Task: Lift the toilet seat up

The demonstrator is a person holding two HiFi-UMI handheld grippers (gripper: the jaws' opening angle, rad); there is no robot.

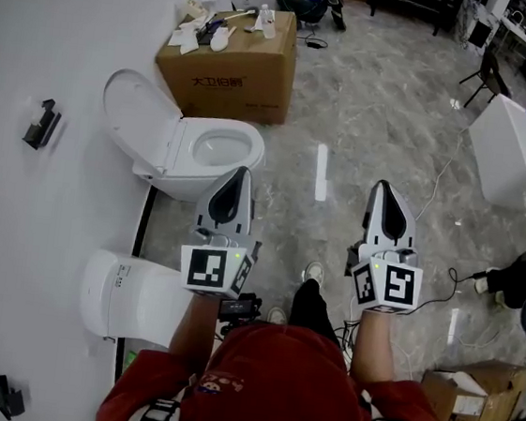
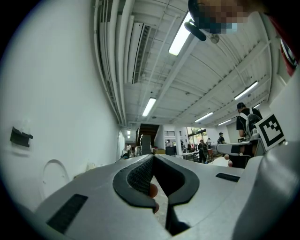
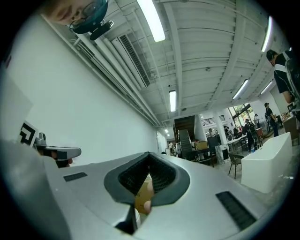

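While the toilet (image 1: 249, 147) stands ahead, left hand-held gripper (image 1: 240, 170) jaws together, right hand-held gripper (image 1: 383, 185) jaws together.

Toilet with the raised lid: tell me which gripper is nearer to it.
Left. In the head view the left gripper has its tip just short of the toilet, with no contact visible. The right gripper hangs well off to the right, over the floor.

Open lab hall: toilets (image 1: 160, 160) on marble floor (image 1: 368, 113), cardboard box (image 1: 226, 78), ceiling strip lights (image 3: 152, 18).
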